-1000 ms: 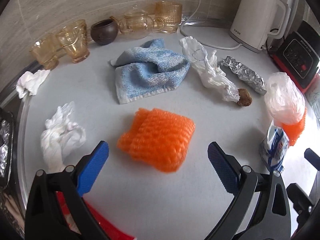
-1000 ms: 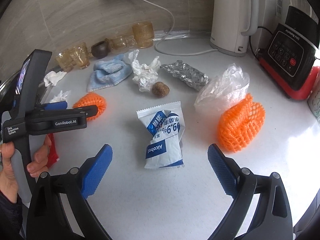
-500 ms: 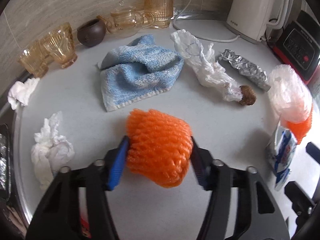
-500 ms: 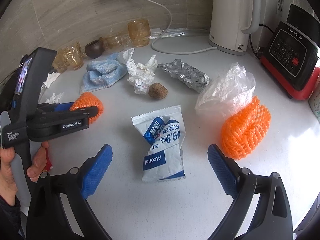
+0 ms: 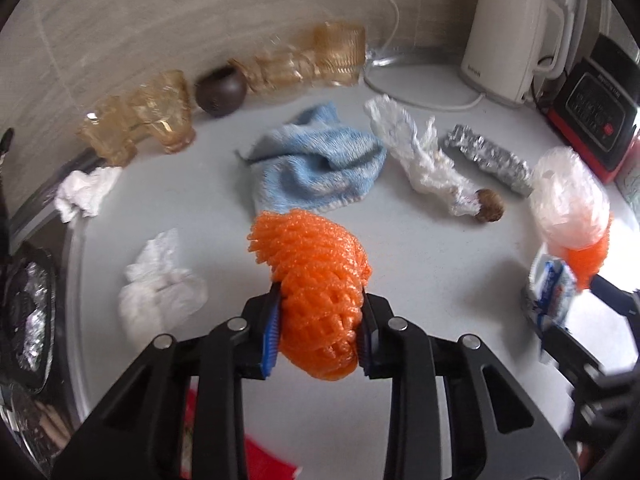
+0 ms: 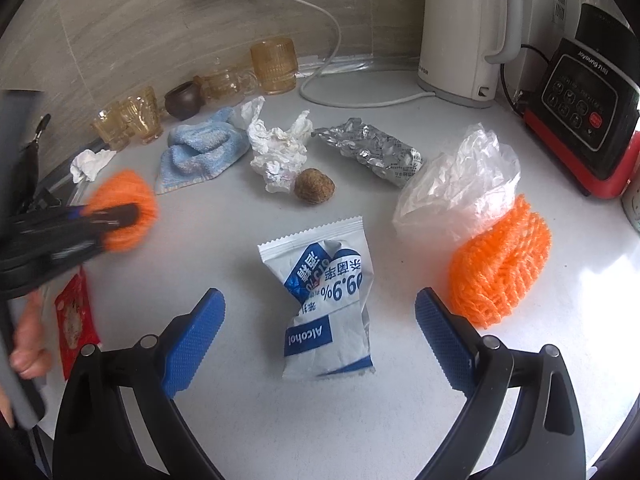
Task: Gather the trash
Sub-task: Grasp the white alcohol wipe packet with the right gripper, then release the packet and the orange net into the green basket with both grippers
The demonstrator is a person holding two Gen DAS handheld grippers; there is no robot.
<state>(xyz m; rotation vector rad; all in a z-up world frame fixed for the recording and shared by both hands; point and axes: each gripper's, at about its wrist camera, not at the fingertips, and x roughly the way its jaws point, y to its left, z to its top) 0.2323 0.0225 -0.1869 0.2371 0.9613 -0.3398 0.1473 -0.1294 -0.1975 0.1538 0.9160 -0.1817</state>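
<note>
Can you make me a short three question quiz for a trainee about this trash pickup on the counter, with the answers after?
1. True or false: the left gripper has orange foam netting between its closing jaws.
2. What lies on the counter in front of the right gripper?
A. alcohol wipe packet
B. blue towel
C. crumpled foil
3. Fill in: a clear plastic bag rests against a second piece of orange ____.

Key: 1 true; 2 A; 3 netting.

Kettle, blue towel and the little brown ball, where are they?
Kettle (image 6: 460, 32): right wrist view, middle of its white body.
Blue towel (image 5: 320, 172): left wrist view, middle of the folds.
Brown ball (image 6: 314, 185): right wrist view, its top.
</note>
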